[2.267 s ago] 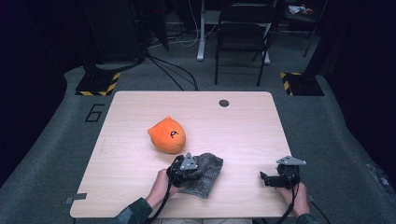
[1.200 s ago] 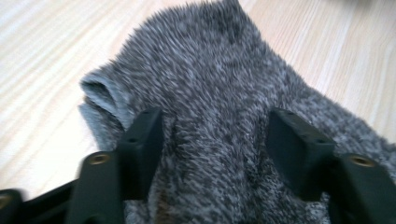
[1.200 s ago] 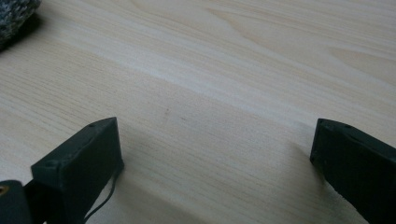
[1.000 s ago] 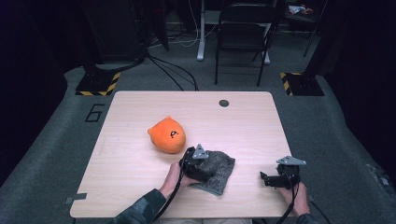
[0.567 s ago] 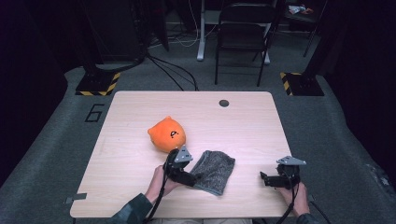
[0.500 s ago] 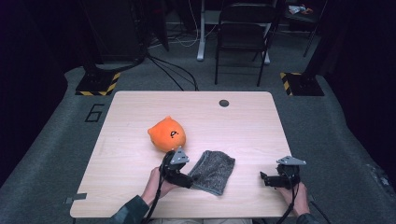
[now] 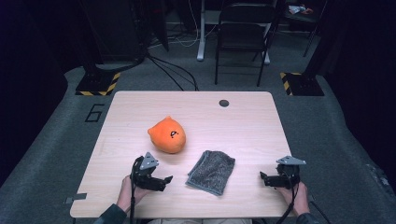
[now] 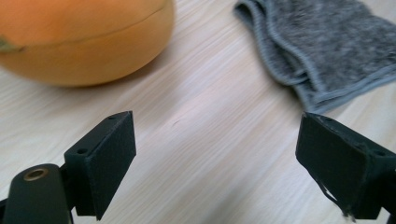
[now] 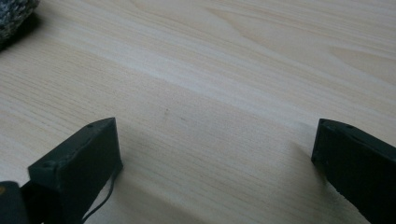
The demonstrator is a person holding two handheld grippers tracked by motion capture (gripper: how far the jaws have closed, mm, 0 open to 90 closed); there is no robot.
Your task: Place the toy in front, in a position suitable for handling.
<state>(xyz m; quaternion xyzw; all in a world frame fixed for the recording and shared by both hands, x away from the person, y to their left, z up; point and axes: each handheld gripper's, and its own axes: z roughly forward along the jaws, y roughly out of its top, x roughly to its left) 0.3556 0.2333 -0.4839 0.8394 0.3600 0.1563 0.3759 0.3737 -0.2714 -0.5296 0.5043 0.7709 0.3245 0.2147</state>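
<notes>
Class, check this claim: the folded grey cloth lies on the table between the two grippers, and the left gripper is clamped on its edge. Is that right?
Not quite. The grey cloth does lie between the grippers, but the left gripper is open with bare table between its jaws, apart from the cloth. The left gripper view shows this.

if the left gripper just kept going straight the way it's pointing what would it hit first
Probably bare table first; the left gripper aims between the orange plush and the grey cloth, though depth is unclear.
</notes>
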